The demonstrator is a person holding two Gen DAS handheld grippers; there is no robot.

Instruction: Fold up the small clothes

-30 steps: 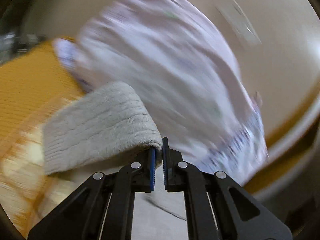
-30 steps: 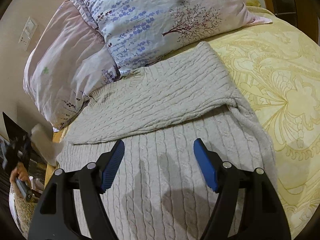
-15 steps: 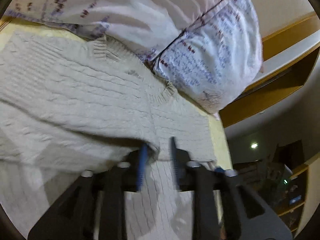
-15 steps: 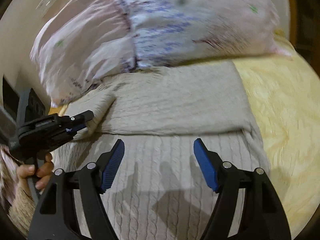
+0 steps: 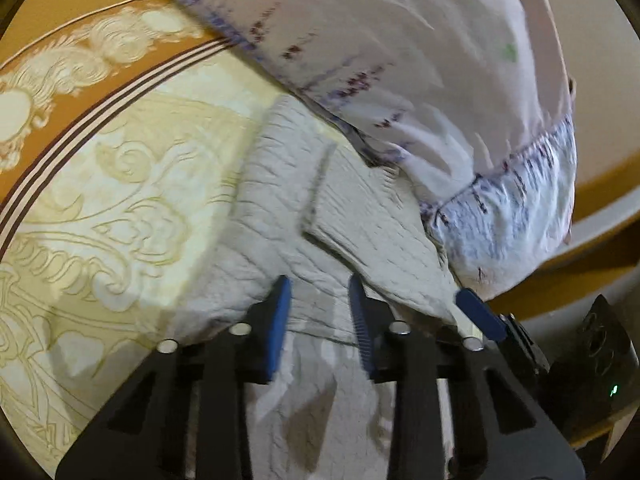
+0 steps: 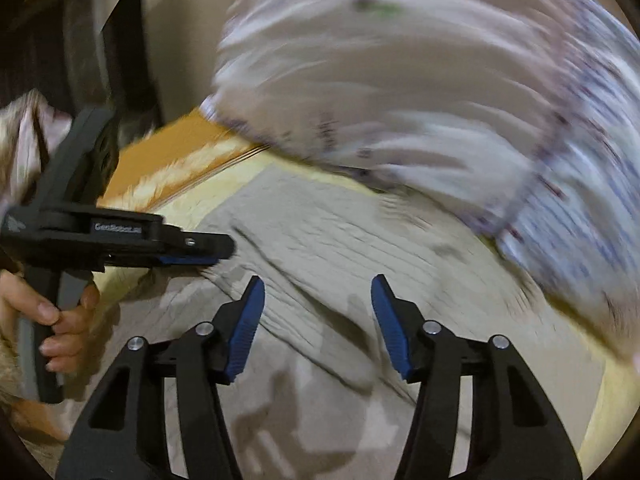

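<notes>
Bedroom; pillows (image 5: pixel 400 60) on bedspread (image 5: pixel 120 200)

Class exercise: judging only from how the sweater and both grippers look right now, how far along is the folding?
Done: both sleeves lie folded across the grey sweater on the bedspread. In hand: nothing; the left gripper and right gripper are open above it. Left: folding the body over.

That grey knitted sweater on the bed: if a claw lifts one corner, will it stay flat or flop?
Probably flop: the sweater already lies in soft folds with a sleeve doubled over. Its thick cable knit suggests some weight, so it would likely sag. The ribbed texture should grip, not slip.
</notes>
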